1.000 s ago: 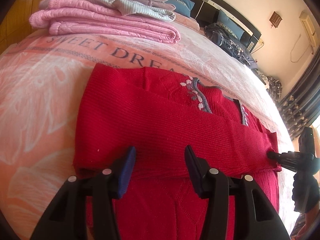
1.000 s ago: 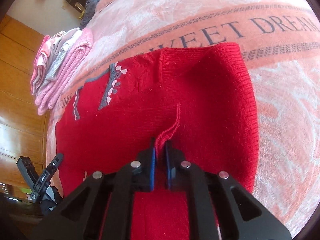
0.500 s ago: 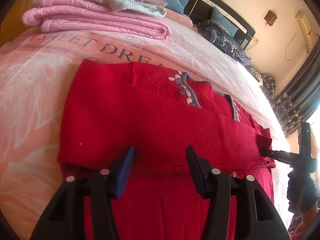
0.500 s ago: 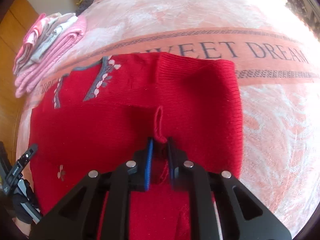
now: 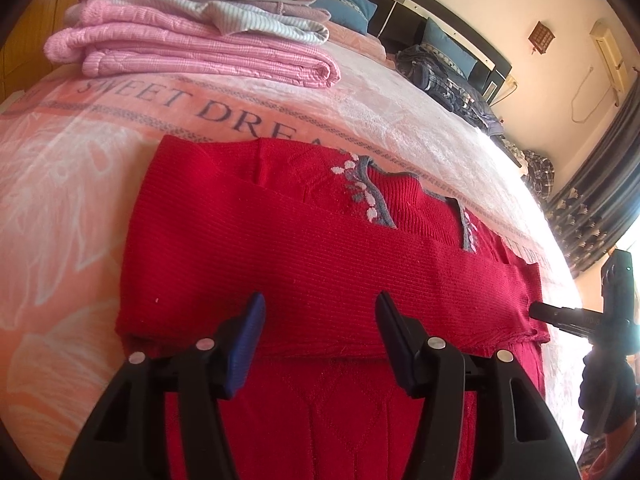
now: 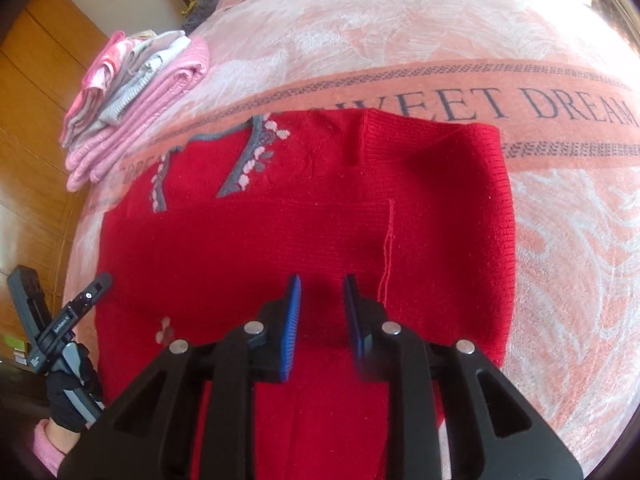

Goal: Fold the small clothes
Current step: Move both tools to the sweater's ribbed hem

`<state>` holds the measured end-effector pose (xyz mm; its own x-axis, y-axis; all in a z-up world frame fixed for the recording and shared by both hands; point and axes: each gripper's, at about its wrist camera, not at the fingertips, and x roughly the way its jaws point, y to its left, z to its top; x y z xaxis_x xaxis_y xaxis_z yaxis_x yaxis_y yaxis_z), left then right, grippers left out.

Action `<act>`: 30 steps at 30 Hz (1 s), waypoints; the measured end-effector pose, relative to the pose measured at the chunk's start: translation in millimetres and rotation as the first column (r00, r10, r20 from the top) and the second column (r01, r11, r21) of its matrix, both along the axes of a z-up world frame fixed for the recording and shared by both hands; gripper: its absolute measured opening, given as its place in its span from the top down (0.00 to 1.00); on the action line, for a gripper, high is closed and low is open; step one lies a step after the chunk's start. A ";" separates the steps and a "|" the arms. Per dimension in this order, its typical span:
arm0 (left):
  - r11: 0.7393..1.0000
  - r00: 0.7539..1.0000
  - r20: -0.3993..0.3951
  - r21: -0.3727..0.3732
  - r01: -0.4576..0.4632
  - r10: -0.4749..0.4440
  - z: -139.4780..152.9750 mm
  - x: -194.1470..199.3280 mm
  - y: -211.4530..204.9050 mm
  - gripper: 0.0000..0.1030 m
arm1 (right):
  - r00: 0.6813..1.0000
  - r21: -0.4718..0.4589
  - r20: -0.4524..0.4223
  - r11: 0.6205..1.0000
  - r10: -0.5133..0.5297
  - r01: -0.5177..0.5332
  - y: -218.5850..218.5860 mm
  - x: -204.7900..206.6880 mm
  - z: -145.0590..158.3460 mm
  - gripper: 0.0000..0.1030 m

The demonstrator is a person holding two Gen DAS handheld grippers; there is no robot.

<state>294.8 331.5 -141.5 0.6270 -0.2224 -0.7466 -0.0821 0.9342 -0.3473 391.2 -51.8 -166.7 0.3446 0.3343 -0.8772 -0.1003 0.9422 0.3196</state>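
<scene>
1 red sweater (image 5: 320, 280) lies on 1 pink blanket (image 5: 72, 184), and 1 stack of folded clothes (image 5: 192, 36) sits beyond it. 2 grippers show: the left gripper (image 5: 320, 340) and the right gripper (image 6: 322, 312), each with 2 fingers parted and nothing between them. 2 blue pillows (image 5: 344, 0) lean at the headboard, and 1 gloved hand (image 6: 70, 394) shows in the right wrist view.

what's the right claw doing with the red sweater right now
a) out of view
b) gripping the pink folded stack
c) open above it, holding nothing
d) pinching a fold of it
c: in the right wrist view the right claw stands with its fingers apart over the red sweater, and no knit sits between them.
</scene>
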 end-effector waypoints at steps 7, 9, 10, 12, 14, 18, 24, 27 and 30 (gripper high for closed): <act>0.999 1.000 -0.021 -0.034 -0.003 0.002 5.9 -2.1 5.2 0.43 | 0.999 0.137 -0.002 0.990 -0.041 0.041 -14.4 -6.8 0.5 0.75; 0.999 0.999 -0.040 -0.037 0.003 -0.005 14.8 -8.1 7.4 0.43 | 0.999 0.145 -0.004 0.989 -0.041 0.041 -15.3 -13.7 13.4 0.75; 1.000 0.999 -0.052 -0.013 0.010 -0.011 20.9 -14.0 7.3 0.43 | 0.999 0.134 0.000 0.990 -0.033 0.033 -14.9 -19.0 21.9 0.75; 0.999 0.996 -0.084 0.039 0.033 -0.030 33.2 -30.3 7.9 0.43 | 1.000 0.138 -0.002 0.990 -0.015 0.016 -16.6 -36.3 38.9 0.75; 0.997 0.991 -0.124 0.049 0.051 -0.045 44.3 -53.4 12.0 0.43 | 1.000 0.153 -0.026 0.988 -0.003 0.007 -21.0 -58.9 52.6 0.73; 0.994 0.974 -0.209 0.054 0.099 -0.086 59.7 -116.6 16.4 0.43 | 0.998 0.149 -0.048 0.989 0.032 -0.025 -29.2 -121.3 74.2 0.70; 0.987 0.916 -0.371 -0.030 0.155 -0.155 48.2 -225.3 12.3 0.43 | 0.986 0.128 -0.123 0.987 0.109 -0.093 -33.1 -230.7 78.8 0.66; 0.981 0.898 -0.398 -0.022 0.193 -0.185 39.1 -260.0 8.3 0.43 | 0.978 0.134 -0.147 0.983 0.148 -0.129 -32.0 -277.4 73.7 0.63; 0.978 0.890 -0.417 0.019 0.209 -0.182 31.6 -280.9 9.0 0.43 | 0.965 0.071 -0.166 0.978 0.203 -0.194 -27.7 -312.7 61.1 0.60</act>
<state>13.9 340.5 -109.9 0.2097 -0.2538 -0.9443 -0.0180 0.9646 -0.2632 78.5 -79.5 -105.6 0.1125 0.4291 -0.8962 -0.2226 0.8899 0.3981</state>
